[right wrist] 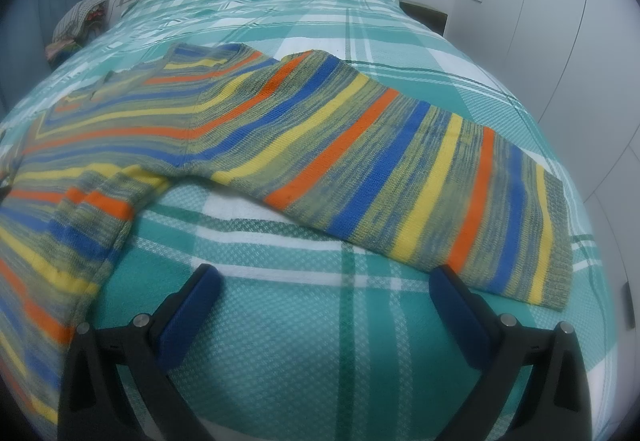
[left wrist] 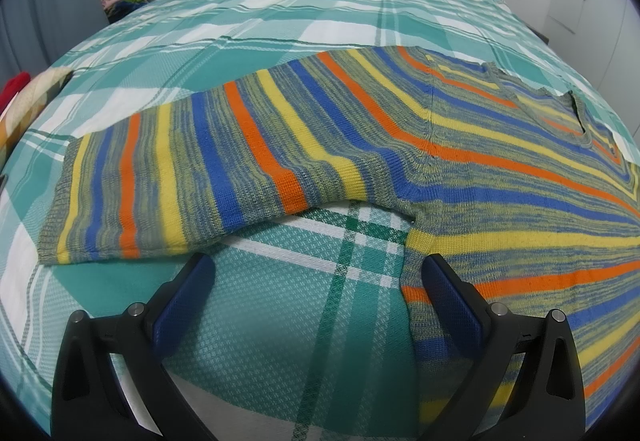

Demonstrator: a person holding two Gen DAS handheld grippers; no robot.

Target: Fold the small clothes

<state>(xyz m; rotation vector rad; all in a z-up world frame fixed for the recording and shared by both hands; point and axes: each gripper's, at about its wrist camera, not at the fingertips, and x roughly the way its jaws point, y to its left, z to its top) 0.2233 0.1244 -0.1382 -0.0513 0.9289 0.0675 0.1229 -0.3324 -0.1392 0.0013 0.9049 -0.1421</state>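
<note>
striped sweater (left wrist: pixel 360 145) flat on bed (left wrist: pixel 280 341), sleeves spread

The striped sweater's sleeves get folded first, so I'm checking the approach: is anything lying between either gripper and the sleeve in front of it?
Nothing visible. Only bare plaid bedspread separates the open left gripper and right gripper from the striped sweater sleeves.

Striped knit sweater (left wrist: pixel 360 145) flat on the bed, sleeves outspread
</note>
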